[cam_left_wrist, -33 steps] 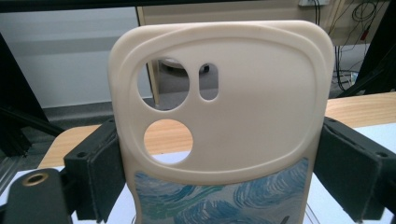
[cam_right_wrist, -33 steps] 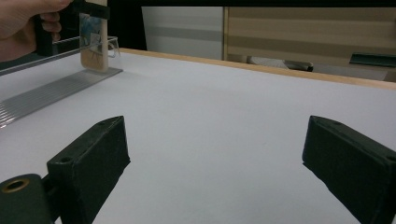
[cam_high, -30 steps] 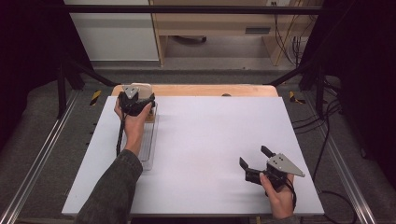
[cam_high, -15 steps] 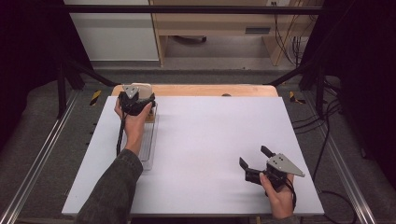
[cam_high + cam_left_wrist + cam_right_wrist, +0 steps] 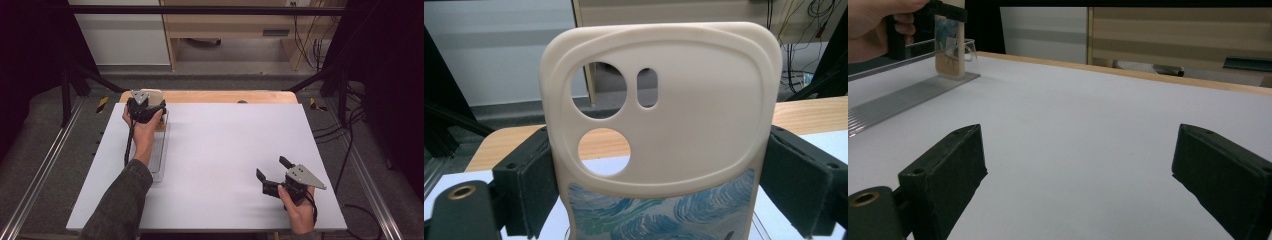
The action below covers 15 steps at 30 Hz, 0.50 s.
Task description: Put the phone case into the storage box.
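Note:
A cream phone case (image 5: 694,115) with camera cut-outs and a blue swirl print stands upright between the jaws of my left gripper (image 5: 664,185), which is shut on its two sides. In the high view that left gripper (image 5: 145,107) is at the table's far left with the phone case (image 5: 152,94) sticking out beyond it. The case's lower end rests at the far end of a clear ridged tray (image 5: 159,155). My right gripper (image 5: 272,167) hovers open near the front right, nothing between its pads (image 5: 943,175).
The white table top (image 5: 225,150) has a wooden strip (image 5: 225,96) along its far edge. Metal rails (image 5: 45,170) run down both sides. Cables (image 5: 345,165) hang off the right edge. In the right gripper view the tray (image 5: 893,107) lies far left.

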### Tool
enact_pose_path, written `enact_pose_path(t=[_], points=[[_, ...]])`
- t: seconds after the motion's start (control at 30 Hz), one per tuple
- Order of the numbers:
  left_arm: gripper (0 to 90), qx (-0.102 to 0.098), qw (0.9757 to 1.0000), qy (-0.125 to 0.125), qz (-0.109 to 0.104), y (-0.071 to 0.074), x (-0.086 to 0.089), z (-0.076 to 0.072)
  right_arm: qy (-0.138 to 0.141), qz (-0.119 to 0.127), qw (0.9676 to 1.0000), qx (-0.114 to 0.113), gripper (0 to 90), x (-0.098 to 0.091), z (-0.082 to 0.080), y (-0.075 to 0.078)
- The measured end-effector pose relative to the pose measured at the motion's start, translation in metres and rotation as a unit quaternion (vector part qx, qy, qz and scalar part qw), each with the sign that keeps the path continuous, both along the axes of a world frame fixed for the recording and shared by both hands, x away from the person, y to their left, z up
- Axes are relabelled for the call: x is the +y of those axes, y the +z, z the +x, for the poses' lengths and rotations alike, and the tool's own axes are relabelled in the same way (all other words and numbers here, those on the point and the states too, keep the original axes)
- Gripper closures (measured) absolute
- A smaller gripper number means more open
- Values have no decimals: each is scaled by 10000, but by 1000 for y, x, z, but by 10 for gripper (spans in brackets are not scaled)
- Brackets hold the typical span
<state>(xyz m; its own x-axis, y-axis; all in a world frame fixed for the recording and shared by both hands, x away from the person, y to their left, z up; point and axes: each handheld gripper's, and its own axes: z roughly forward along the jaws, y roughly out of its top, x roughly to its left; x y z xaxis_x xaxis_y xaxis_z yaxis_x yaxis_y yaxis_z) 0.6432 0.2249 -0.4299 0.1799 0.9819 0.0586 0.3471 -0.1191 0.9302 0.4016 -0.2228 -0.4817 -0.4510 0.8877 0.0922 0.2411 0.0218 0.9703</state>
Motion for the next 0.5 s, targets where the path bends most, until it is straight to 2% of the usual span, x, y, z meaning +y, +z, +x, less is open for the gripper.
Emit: enact_pose_path(t=[0.2,0.5], points=[[106,18,10000,-32,68,2,-3,1,3,3,10000,3,68,0,0,0],[105,49,10000,4,32,1,-1,2,4,3,10000,-6,68,0,0,0]])
